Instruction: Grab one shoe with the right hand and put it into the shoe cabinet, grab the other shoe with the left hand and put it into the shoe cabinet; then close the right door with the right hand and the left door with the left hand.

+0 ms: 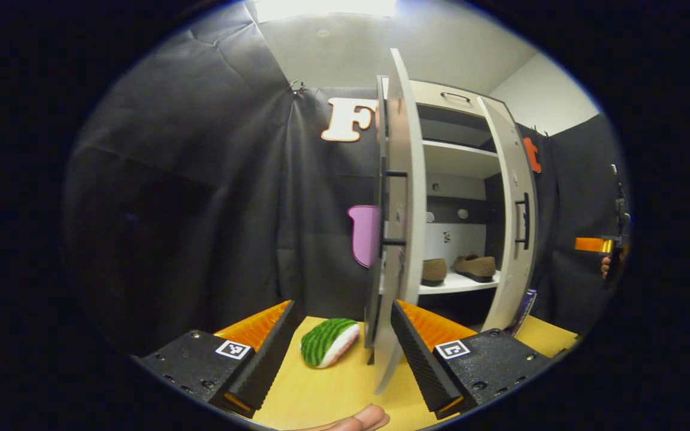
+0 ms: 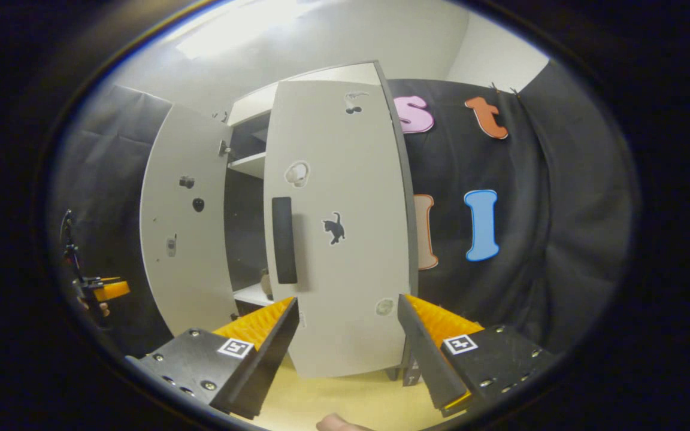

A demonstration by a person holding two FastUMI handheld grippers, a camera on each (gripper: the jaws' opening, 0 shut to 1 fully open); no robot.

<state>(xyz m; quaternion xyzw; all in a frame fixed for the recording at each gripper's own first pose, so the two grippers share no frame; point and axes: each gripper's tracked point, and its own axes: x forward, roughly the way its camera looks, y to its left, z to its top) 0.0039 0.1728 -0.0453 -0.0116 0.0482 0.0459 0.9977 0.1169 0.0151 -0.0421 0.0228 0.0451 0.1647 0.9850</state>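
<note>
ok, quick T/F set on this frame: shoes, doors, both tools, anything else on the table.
1. Both shoes sit on a shelf inside the shoe cabinet. True.
2. The left door is fully closed. False: it stands open, seen edge-on in the left gripper view.
3. The right door is partly swung in, a gap still open beside it. True.
4. The left tool is shut on a shoe. False: it is open and holds nothing.
5. A green striped plush toy lies on the table. True.
6. The right tool grips the door handle. False: it is open, short of the handle.
</note>
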